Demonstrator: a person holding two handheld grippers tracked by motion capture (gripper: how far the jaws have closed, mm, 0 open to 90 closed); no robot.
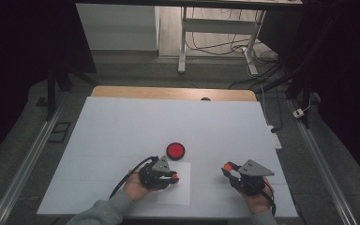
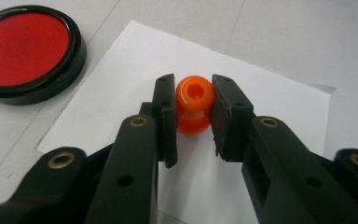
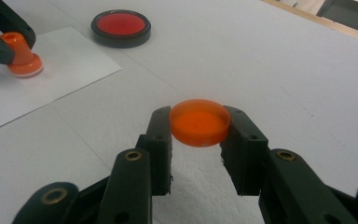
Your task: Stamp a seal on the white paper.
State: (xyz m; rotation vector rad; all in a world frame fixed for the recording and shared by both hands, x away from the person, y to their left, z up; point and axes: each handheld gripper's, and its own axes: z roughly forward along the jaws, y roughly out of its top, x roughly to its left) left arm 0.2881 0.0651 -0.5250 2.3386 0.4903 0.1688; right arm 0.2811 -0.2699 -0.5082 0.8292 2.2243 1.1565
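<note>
My left gripper point(image 1: 174, 176) is shut on an orange knob-shaped stamp point(image 2: 195, 105), its pads pressing the neck from both sides. In the right gripper view the stamp point(image 3: 22, 56) stands upright with its wide base on a white sheet of paper point(image 3: 70, 60). My right gripper point(image 3: 199, 127) is shut on a shallow orange round cap point(image 3: 199, 122), held just above the white table surface to the right of the paper. A round red ink pad in a black case point(image 1: 175, 150) lies on the table just beyond the paper's far edge point(image 1: 178, 194).
A white board point(image 1: 122, 126) covers the table, and a strip of wooden edge point(image 1: 168, 92) shows at the far side. Beyond it are desk legs and loose cables point(image 1: 248, 56) on the floor. Metal rails point(image 1: 33, 154) run along both sides.
</note>
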